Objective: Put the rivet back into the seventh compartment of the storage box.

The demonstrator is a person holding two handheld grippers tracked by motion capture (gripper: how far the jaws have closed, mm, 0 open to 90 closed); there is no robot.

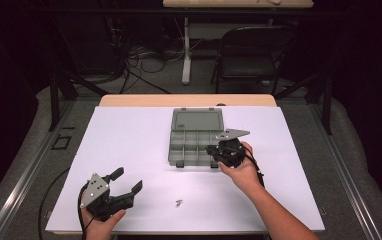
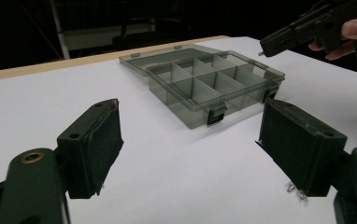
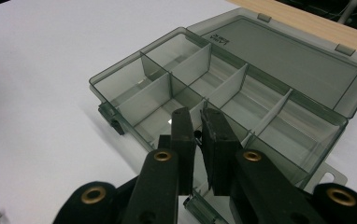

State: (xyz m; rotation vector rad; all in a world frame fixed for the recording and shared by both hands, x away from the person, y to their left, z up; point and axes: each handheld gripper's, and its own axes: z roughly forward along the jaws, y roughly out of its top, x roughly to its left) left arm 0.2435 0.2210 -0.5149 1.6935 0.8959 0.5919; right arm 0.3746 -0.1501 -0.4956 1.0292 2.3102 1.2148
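Observation:
A smoky clear organiser box (image 1: 178, 150) lies open mid-table, lid flat behind it, its compartments looking bare (image 3: 134, 88). My right gripper (image 1: 212, 149) hovers over the box's front right compartments. Its jaws (image 3: 197, 122) are almost together, and a tiny dark piece that looks like a screw is pinched between them. My left gripper (image 1: 128, 179) rests at the table's front left with its jaws wide apart (image 2: 190, 135) and nothing between them, pointing toward the box (image 2: 200, 100). A few small screws (image 1: 179, 202) lie on the white sheet near the front edge, close to the left gripper's right pad (image 2: 303, 144).
A white sheet (image 1: 129, 140) covers the table. Behind the table stand a black folding chair (image 1: 251, 55), a table leg (image 1: 186, 50) and floor cables. The person's right hand (image 2: 349, 32) holds the right gripper.

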